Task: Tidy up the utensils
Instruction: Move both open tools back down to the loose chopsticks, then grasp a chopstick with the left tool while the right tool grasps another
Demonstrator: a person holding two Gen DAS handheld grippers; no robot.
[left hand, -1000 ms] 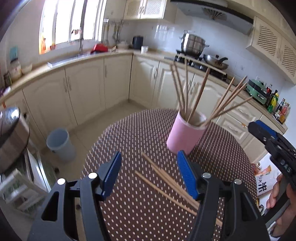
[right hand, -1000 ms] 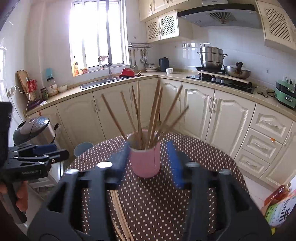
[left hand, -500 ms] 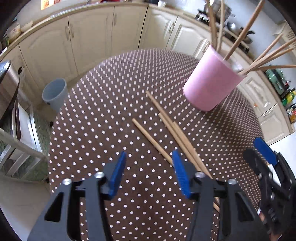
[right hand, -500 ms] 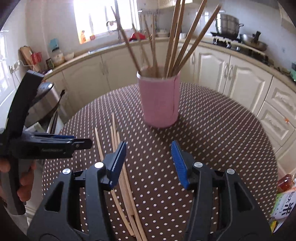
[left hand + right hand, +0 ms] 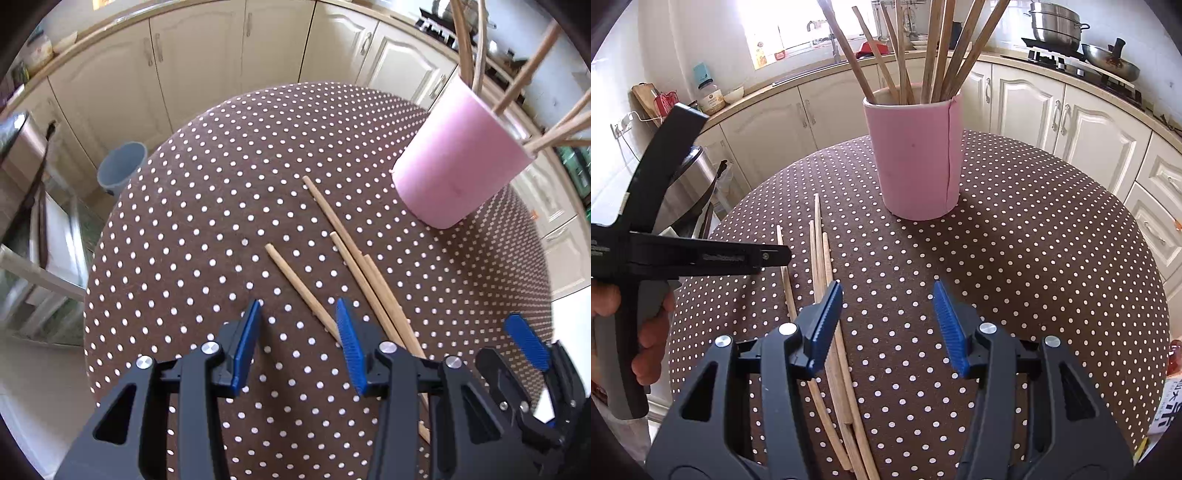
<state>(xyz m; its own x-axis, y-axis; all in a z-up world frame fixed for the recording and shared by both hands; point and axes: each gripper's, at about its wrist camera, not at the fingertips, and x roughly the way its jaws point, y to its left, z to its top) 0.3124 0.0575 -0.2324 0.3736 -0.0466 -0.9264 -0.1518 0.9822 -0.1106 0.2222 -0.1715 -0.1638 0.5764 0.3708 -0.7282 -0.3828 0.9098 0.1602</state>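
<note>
Left wrist: left gripper (image 5: 301, 341) spread wide above dotted table (image 5: 207, 206), loose chopsticks (image 5: 352, 258) lying beside pink holder (image 5: 456, 166); grey bin (image 5: 120, 168) beyond.

Right wrist: right gripper (image 5: 886, 326) likewise parted, clamping nothing, holder straight ahead.

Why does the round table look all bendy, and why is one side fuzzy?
Left wrist view: the fisheye lens bulges the table, and the left edge is smeared by motion. Right wrist view: the cupboards curve, the window glares white, the pink cup stays sharp.
</note>
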